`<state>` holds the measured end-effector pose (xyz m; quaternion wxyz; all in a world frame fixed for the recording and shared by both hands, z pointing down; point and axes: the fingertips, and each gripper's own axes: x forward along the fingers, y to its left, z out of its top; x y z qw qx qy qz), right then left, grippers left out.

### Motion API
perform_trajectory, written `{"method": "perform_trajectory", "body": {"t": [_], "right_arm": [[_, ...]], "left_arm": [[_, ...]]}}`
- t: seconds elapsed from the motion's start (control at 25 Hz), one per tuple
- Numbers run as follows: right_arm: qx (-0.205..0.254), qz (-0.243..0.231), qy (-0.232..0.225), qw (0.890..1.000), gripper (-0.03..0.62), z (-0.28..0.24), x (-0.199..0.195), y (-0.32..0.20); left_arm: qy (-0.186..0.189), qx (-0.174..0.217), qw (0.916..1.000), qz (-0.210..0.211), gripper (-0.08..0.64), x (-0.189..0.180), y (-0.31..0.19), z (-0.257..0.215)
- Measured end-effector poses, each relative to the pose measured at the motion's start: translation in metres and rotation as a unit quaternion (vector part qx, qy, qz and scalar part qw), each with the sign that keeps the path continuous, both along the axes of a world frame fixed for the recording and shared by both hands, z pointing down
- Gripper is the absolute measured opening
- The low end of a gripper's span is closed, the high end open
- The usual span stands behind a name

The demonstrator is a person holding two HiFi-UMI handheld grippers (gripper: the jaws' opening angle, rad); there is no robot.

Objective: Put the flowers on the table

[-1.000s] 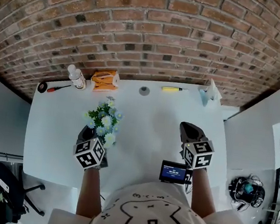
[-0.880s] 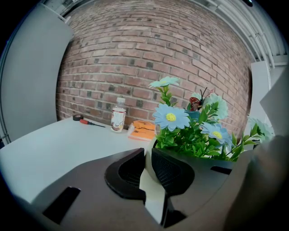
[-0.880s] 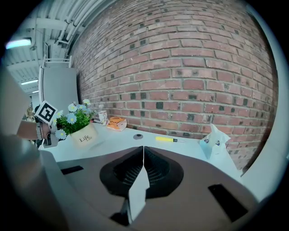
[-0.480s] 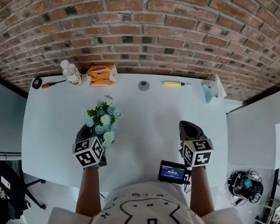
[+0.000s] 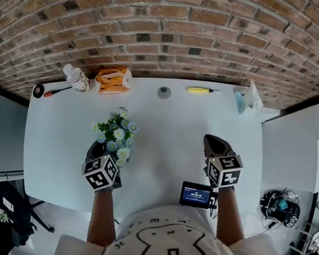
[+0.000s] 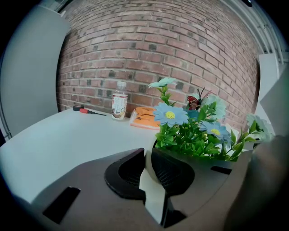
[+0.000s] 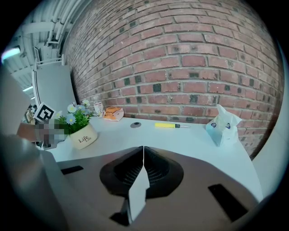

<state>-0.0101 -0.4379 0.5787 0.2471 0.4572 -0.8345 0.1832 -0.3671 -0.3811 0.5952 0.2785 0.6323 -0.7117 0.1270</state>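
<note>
Flowers (image 5: 116,132) (white pot (image 7: 82,136)) held by rim in L gripper (image 6: 148,158).

White table (image 5: 175,138), flower pot (image 7: 82,136), bottle (image 5: 75,78), orange pack (image 5: 113,80), yellow screwdriver (image 5: 200,90)

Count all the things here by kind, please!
Flower pot: 1
Screwdrivers: 2, yellow, red
Bottle: 1
Orange packet: 1
White pouch: 1
Grey disc: 1
Black roll: 1
Small screen: 1
Hand-held grippers: 2, left, right
Total: 11

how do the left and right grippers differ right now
The left gripper grips the flower pot by its rim; the right gripper is shut on nothing, jaws together. The left gripper is at the flowers; the right gripper stands apart from them. Both point toward the brick wall.
</note>
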Motion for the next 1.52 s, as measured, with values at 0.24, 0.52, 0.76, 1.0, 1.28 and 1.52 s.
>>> {"method": "perform_trajectory", "body": {"t": [0.24, 0.52, 0.76, 1.0, 1.28, 1.52], "right_arm": [[-0.003, 0.0, -0.001, 1.0, 0.018, 0.002, 0.0, 0.0], [-0.004, -0.003, 0.0, 1.0, 0.018, 0.003, -0.001, 0.002], [0.002, -0.007, 0.002, 1.0, 0.018, 0.0, -0.003, 0.004], [0.007, -0.006, 0.005, 1.0, 0.018, -0.004, -0.002, 0.007], [0.018, -0.007, 0.005, 1.0, 0.018, -0.013, -0.001, 0.01], [0.03, -0.006, 0.003, 1.0, 0.018, -0.023, -0.001, 0.015]], "left_arm": [[-0.007, 0.001, 0.9999, 0.009, 0.059, 0.001, -0.003, 0.001], [-0.001, 0.0, 0.9999, 0.015, 0.064, 0.001, -0.003, 0.002], [0.01, 0.009, 0.9999, 0.005, 0.092, -0.003, -0.002, 0.002], [0.02, 0.008, 0.9997, -0.013, 0.187, -0.01, 0.003, 0.004], [0.015, 0.015, 0.9995, -0.024, 0.187, -0.013, 0.007, -0.003], [0.024, 0.027, 0.999, -0.027, 0.173, -0.014, 0.013, -0.011]]}}
